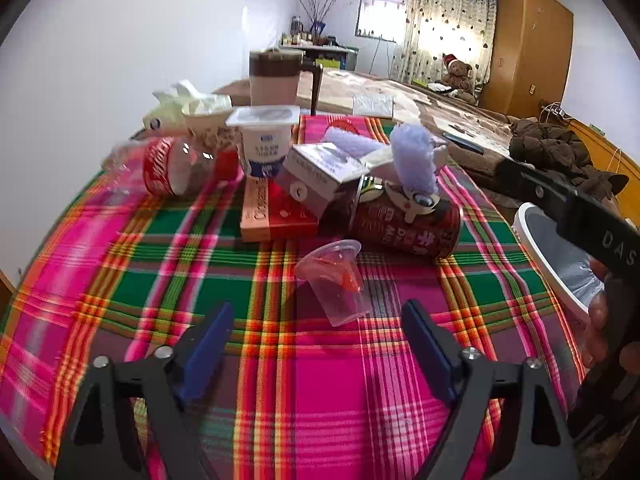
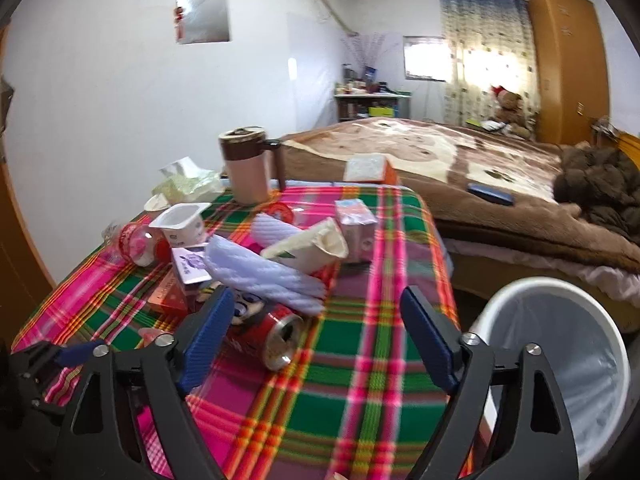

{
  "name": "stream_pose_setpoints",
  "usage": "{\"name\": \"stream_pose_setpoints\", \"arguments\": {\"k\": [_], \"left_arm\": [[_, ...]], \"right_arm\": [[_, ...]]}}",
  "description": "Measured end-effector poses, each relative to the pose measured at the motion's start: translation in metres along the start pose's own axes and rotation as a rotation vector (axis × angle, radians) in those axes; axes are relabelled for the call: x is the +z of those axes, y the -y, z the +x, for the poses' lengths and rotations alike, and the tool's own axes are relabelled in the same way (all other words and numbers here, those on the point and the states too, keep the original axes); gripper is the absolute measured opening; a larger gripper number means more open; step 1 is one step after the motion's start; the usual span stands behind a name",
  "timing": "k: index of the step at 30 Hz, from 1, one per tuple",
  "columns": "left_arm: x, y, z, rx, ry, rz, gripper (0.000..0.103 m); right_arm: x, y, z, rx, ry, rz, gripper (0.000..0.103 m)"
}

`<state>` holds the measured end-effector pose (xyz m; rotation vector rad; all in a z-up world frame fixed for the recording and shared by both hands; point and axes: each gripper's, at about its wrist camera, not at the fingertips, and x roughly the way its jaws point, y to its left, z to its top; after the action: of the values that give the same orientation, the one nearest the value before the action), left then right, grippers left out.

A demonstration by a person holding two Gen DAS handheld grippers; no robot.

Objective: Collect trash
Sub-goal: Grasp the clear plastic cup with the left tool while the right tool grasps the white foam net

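1. Both claws stand wide with nothing between the pads: the left gripper [image 1: 318, 344] aims down at the tablecloth, the right gripper [image 2: 318, 332] hangs over the table's near corner.
2. Just ahead of the left pads lies a tipped clear plastic cup [image 1: 338, 280] with red residue. It sits apart from the heap, which probably makes it the easiest first pick.
3. Behind it the trash is piled: a red drink can [image 1: 404, 228] on its side, a small carton [image 1: 320, 172] leaning on it, a white yogurt cup [image 1: 264, 136] upright, and a flat red box [image 1: 272, 216] beneath.
4. From the right wrist view, the can's open mouth [image 2: 280, 340] faces that gripper, with a rolled white cloth [image 2: 264, 276] resting across it.
5. A lined white bin [image 2: 560, 360] waits beside the table's edge, close to the right gripper, likely so that drops stay short.
6. The brown-lidded mug [image 2: 248, 168] stands upright at the back, seemingly not trash.
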<state>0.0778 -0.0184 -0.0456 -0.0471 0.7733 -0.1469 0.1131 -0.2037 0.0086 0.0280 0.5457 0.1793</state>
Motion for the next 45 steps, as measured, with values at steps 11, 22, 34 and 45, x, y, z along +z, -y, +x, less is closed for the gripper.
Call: {"name": "stream_pose_setpoints", "arguments": {"k": [11,22,34,45], "left_arm": [[0.007,-0.014,0.02,-0.049,-0.082,-0.08,0.076],[0.015,-0.029,0.028,0.006,-0.084,-0.069,0.062],[0.023,-0.044,0.035,-0.023,-0.089,-0.079,0.037],[0.029,-0.05,0.029,-0.035,-0.051,-0.1,0.032]], "right_arm": [[0.006,-0.026,0.032,0.122,-0.077,-0.144,0.078],[0.012,-0.029,0.062,0.096,-0.139,-0.151,0.057],[0.016,-0.034,0.065,0.095,-0.122,-0.153,0.029],[0.024,-0.024,0.051,0.108,-0.059,-0.088,0.025]]}}
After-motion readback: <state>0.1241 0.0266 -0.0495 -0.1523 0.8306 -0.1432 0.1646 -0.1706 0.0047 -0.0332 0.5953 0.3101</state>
